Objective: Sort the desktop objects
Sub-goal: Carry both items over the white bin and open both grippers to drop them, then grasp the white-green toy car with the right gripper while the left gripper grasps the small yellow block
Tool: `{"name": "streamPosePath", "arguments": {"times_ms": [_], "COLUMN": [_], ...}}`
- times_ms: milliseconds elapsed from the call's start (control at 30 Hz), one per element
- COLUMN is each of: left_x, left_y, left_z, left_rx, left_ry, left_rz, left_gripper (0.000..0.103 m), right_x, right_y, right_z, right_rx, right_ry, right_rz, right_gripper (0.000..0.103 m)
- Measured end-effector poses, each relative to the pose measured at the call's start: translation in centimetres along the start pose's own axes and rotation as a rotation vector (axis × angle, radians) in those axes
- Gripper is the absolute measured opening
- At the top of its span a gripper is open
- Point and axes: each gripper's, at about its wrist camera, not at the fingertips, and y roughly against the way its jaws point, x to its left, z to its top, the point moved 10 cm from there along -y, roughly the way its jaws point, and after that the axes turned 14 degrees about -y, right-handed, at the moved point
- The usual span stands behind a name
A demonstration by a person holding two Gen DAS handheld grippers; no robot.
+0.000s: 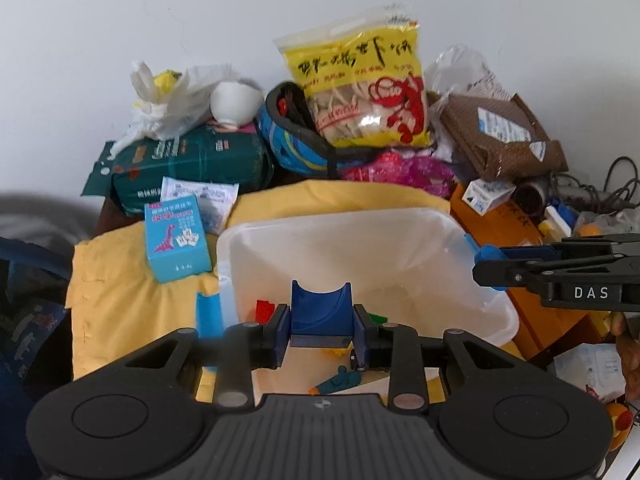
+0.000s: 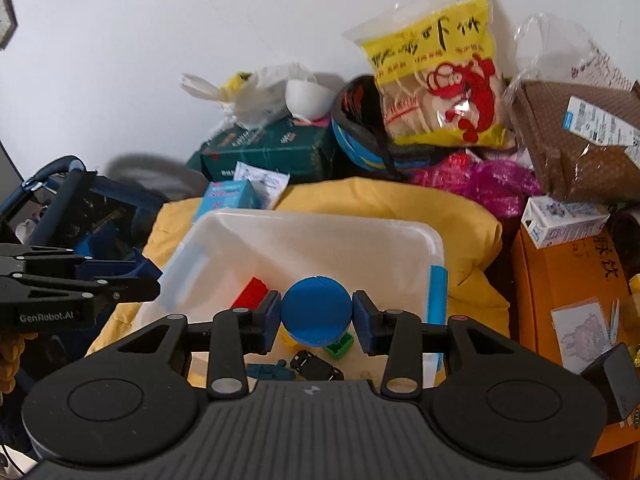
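Observation:
A clear plastic bin [image 1: 420,232] [image 2: 304,228] sits on a yellow cloth [image 1: 120,288]. My left gripper [image 1: 321,334] is shut on a blue curved block [image 1: 321,312], held over the bin's near edge. My right gripper [image 2: 316,318] is shut on a blue round cylinder block [image 2: 316,308], also above the bin. Inside lie a red brick [image 2: 251,294] [image 1: 265,310], a green brick [image 2: 339,346], a teal toy figure [image 1: 339,382] and a small black toy car [image 2: 316,365]. The right gripper's side shows at the right edge of the left wrist view [image 1: 560,276].
A blue dinosaur card box [image 1: 176,238] lies left of the bin. Behind it are a green package [image 1: 188,164], a yellow snack bag [image 1: 368,84], a blue helmet [image 1: 296,136], pink wrap [image 1: 400,170] and a brown parcel [image 1: 500,136]. An orange box [image 2: 568,300] stands right.

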Motion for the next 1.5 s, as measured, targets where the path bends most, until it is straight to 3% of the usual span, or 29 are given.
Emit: {"name": "streamPosePath", "arguments": {"times_ms": [300,367,400,433,633,733,833,933,1067,1200,1367,1500], "left_x": [0.6,0.7,0.8,0.9,1.8,1.4,0.5,-0.1,-1.1,-2.2,-2.7,-3.2], "left_y": [-2.6,-3.0,-3.1,-3.1,-2.5,-0.3,1.9,3.5,2.9,0.9,-1.1,-2.3], "left_z": [-0.3,-0.4,-0.3,-0.5,-1.4,-2.5,-5.4,-10.2,-17.0,-22.5,-24.2,-24.1], "left_rx": [0.072,0.070,0.071,0.071,0.053,-0.027,-0.089,-0.114,-0.055,0.047,0.082,0.093], "left_ry": [0.014,0.005,0.001,-0.002,-0.007,-0.050,-0.099,-0.084,-0.057,0.004,0.001,-0.017], "left_rz": [0.007,0.022,0.028,0.044,0.083,0.101,0.119,0.137,0.133,0.103,0.090,0.081], "left_gripper": [0.036,0.043,0.051,0.053,0.057,0.058,0.062,0.064,0.064,0.064,0.063,0.056], "right_x": [-0.8,-1.2,-1.4,-1.6,-1.3,-0.3,0.4,0.2,-1.5,-2.1,-2.0,-1.8], "right_y": [-2.3,-2.7,-2.6,-2.6,-1.0,1.2,2.8,2.7,0.3,-1.2,-2.5,-3.2], "right_z": [0.1,0.2,0.3,0.4,-1.3,-3.9,-8.0,-12.8,-18.2,-20.3,-20.7,-21.3], "right_rx": [0.047,0.034,0.020,0.010,-0.044,-0.096,-0.127,-0.104,0.001,0.051,0.068,0.073], "right_ry": [0.006,0.008,0.006,0.001,0.018,0.064,0.120,0.151,0.129,0.114,0.125,0.129], "right_rz": [-0.049,-0.069,-0.076,-0.073,-0.036,0.011,0.037,0.031,-0.014,-0.026,-0.037,-0.044], "right_gripper": [0.044,0.051,0.061,0.063,0.063,0.063,0.063,0.063,0.059,0.058,0.058,0.058]}}
